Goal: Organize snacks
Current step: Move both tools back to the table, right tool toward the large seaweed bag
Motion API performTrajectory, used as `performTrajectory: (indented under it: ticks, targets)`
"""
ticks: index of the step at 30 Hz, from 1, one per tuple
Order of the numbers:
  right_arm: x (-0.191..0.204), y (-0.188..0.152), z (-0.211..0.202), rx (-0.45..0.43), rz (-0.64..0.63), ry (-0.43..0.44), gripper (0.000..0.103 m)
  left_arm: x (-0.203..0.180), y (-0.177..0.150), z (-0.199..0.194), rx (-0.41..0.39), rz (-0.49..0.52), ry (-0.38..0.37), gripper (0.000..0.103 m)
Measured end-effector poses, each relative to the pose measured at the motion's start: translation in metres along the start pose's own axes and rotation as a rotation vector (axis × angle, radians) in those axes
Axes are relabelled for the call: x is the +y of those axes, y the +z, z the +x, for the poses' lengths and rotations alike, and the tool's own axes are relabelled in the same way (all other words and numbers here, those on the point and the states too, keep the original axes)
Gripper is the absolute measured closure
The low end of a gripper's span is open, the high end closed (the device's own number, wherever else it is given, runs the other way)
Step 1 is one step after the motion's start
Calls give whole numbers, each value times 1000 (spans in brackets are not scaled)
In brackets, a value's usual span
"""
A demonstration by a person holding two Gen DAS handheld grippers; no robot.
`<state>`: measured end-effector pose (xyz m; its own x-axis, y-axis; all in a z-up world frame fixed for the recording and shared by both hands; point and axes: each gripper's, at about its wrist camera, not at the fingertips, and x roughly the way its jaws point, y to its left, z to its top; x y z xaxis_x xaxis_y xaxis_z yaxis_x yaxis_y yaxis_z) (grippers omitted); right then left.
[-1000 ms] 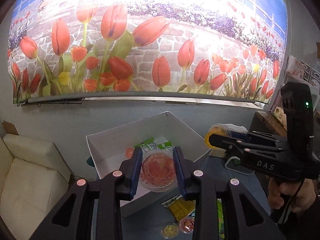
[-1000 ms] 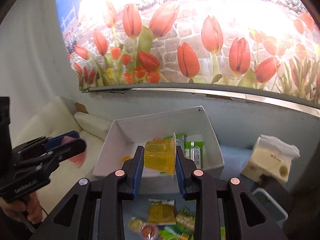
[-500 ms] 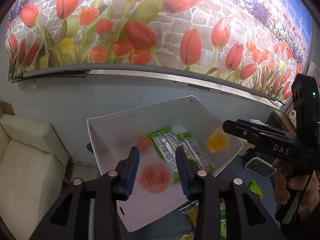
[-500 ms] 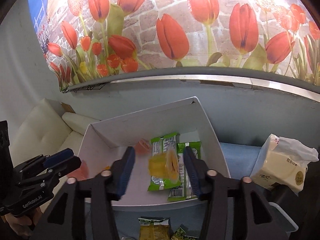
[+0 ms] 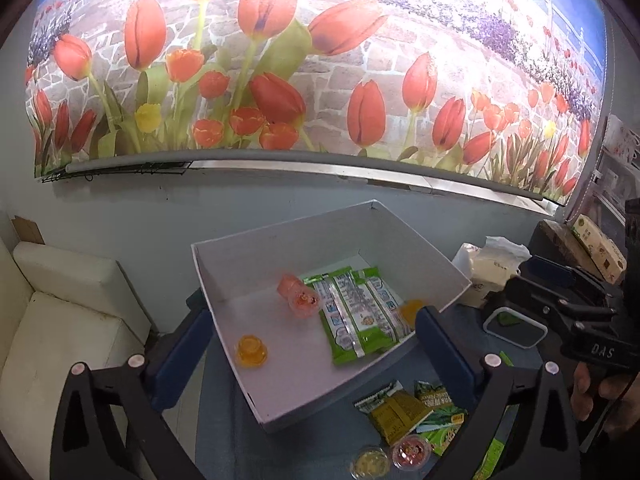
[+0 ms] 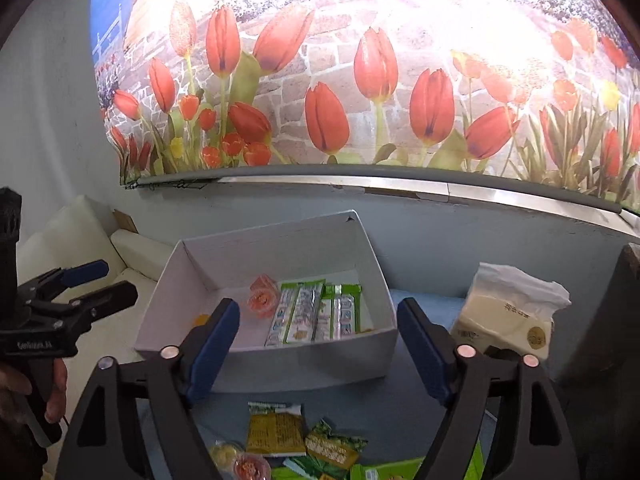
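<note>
A white cardboard box (image 5: 248, 256) (image 6: 280, 354) sits on the blue table. Inside lie green snack bars (image 5: 352, 312) (image 6: 308, 316), two pink jelly cups (image 5: 300, 296) (image 6: 262, 298), an orange jelly cup (image 5: 251, 350) and another orange cup (image 5: 410, 312) by the right wall. My left gripper (image 5: 312, 352) is open and empty over the box's front. My right gripper (image 6: 318, 340) is open and empty in front of the box. Loose packets (image 5: 400, 412) (image 6: 276, 428) and two small jelly cups (image 5: 410, 448) (image 6: 248, 468) lie on the table near me.
A tissue pack (image 6: 508, 312) (image 5: 492, 264) stands right of the box. A white sofa (image 5: 60, 320) is at the left. A tulip mural wall rises behind. Each gripper shows in the other's view: the right (image 5: 568, 312), the left (image 6: 72, 296).
Both grippers opened and let go of their jelly cups, the pink one from the left, the orange one from the right. The cups dropped into the box. Both grippers pulled back slightly.
</note>
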<state>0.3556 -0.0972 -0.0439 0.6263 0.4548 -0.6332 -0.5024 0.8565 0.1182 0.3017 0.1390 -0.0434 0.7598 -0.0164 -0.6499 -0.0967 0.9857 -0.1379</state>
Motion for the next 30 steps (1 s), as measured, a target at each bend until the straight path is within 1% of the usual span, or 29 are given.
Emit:
performTrajectory:
  ticks: [3,5,6,8,10,11,13,14,16,19,22,23,25,27,30]
  targets:
    - [-1,-25,-27,-2,-17,-39,12,-10,-18,-19,-11,1,-6,0]
    - [-4,-46,-45,4,1,-58,0,-17,-33,-34,-21,-3,-18,0]
    - [-6,-58,-52,12,6,-54,0,-20,-42,-42,-31,-9,-33,0]
    - [-8,-89,-65,36,9,-49,0,-28,-68,-56,-19,-22,-47,0]
    - [-8,-117,-71,68,3,-71,0,-35,-92,-66,-13,-27,-60,0]
    - [-8,-133,-72,97,-6,-86,0,-38,-109,-71,3,-30,-67,0]
    - [-9,-166,-69,161,-28,-62,0,-42,-137,-77,34,-49,-81,0]
    - [-9,-178,-65,192,-43,-46,0,-44,-147,-79,48,-52,-88,0]
    - [-8,-195,-56,235,-70,-61,0,-49,-171,-81,77,-47,-82,0]
    - [-10,-207,-36,281,-77,-46,0,-53,-196,-81,112,-41,-80,0]
    - [-12,-209,-15,309,-73,-40,0,-58,-209,-83,129,-34,-68,0]
    - [-14,-210,-8,317,-71,-35,0,-56,-209,-83,132,-34,-68,0]
    - [-17,-211,5,337,-78,-53,0,-56,-212,-85,135,-28,-65,0]
    - [-19,-213,14,351,-84,-41,0,-56,-212,-86,135,-9,-60,0]
    - [-12,-213,17,335,-125,-51,1,-54,-212,-84,138,5,-49,0]
